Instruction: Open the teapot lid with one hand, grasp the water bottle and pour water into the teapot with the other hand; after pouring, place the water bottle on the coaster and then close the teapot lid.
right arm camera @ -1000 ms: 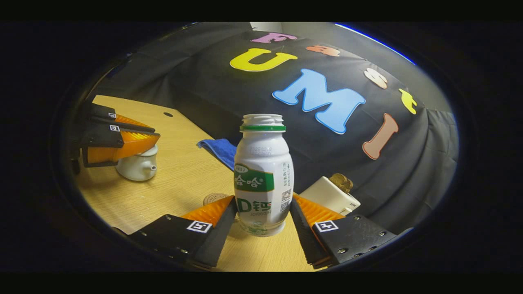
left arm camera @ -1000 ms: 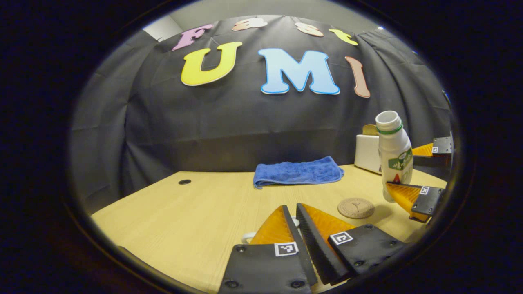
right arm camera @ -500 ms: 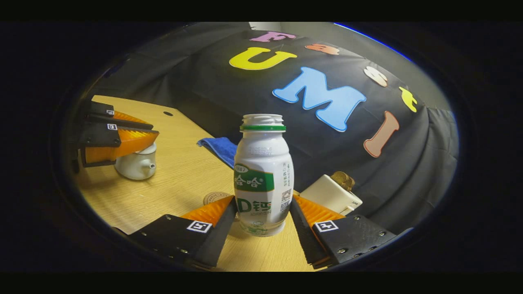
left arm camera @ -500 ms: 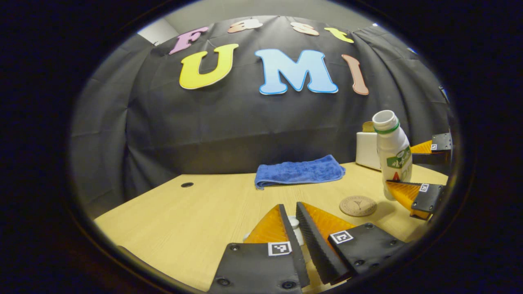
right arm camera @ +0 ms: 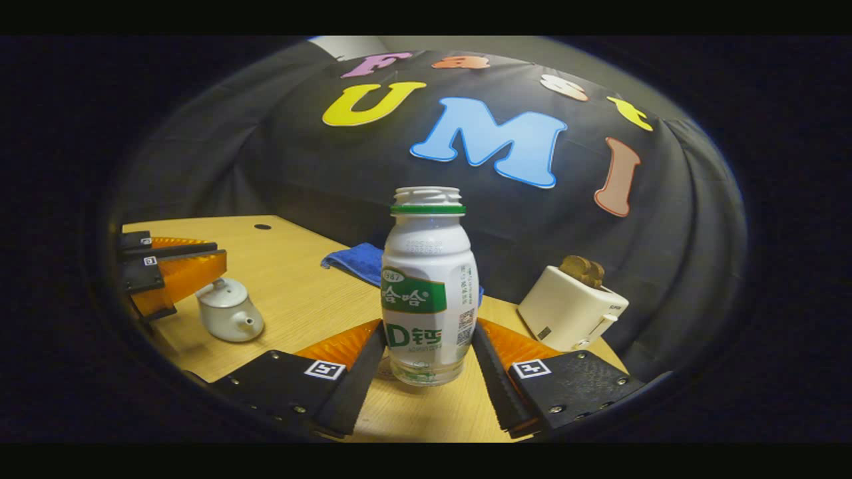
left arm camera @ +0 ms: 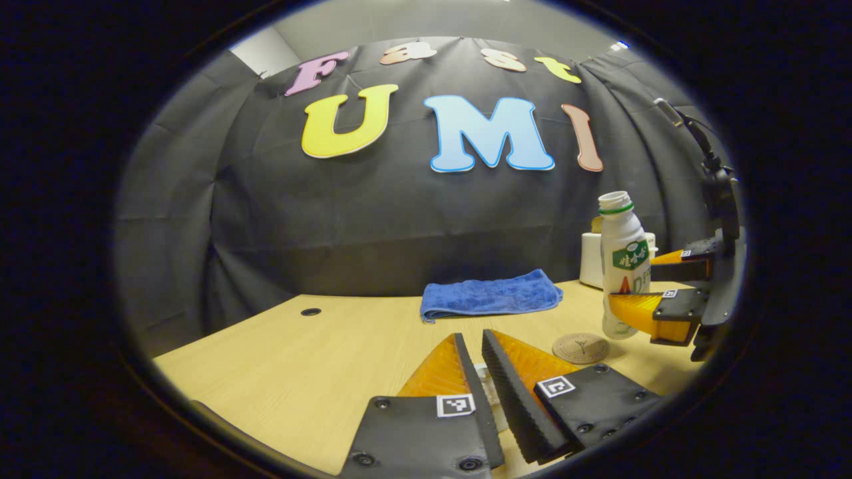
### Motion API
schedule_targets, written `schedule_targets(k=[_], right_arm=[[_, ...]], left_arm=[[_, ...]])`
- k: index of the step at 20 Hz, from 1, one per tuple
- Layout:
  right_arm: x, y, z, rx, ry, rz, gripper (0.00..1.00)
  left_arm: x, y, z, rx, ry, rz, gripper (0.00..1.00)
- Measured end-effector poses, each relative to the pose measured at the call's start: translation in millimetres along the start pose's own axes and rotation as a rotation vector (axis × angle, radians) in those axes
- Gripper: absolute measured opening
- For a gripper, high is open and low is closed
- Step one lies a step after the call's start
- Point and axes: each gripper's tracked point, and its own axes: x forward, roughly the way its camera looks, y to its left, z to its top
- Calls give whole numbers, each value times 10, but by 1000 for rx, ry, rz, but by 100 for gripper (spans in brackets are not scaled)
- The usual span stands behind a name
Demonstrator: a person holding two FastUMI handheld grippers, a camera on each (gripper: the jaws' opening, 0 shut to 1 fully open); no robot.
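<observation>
- Left tongs (left arm camera: 471, 338) have drawn back from the teapot (right arm camera: 229, 318), nearly pressed together and seemingly empty (the lid (right arm camera: 223, 291) sits on).
- Right tongs (right arm camera: 428, 322) pinch the upright water bottle (right arm camera: 428, 286) beside the coaster (left arm camera: 580, 348); placing it likely remains.

Recording booth: black cloth wall (left arm camera: 373, 219) behind wooden table (left arm camera: 299, 359)

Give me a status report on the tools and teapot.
Right tool shut on bottle, upright. Left tool by teapot, lid on, grip unclear. Bare table between bottle and teapot.
</observation>
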Motion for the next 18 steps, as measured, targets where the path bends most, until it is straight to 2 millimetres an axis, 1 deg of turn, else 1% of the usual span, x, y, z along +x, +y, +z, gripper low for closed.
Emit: schedule_targets(k=[3,5,6,7,9,11,12,15,18], right_arm=[[126,56,72,58,-3,11,76],[210,118,54,98,6,23,76],[246,129,42,113,10,23,76],[277,133,30,131,16,22,76],[337,158,-40,165,33,22,76],[387,153,-116,190,55,11,76],[390,148,-145,206,64,7,76],[427,135,-189,242,75,-13,76],[455,134,-220,253,77,-18,76]], left_arm=[[-44,85,-2,-3,-5,13,21],[-87,133,4,-8,-7,18,21],[-107,170,7,-12,-10,25,0],[-116,199,18,-16,-14,28,100],[-133,241,32,-32,-22,28,5],[-133,254,46,-40,-22,26,5],[-134,264,24,-39,-20,28,18],[-138,266,34,-42,-19,25,18],[-134,259,19,-41,-16,23,11]])
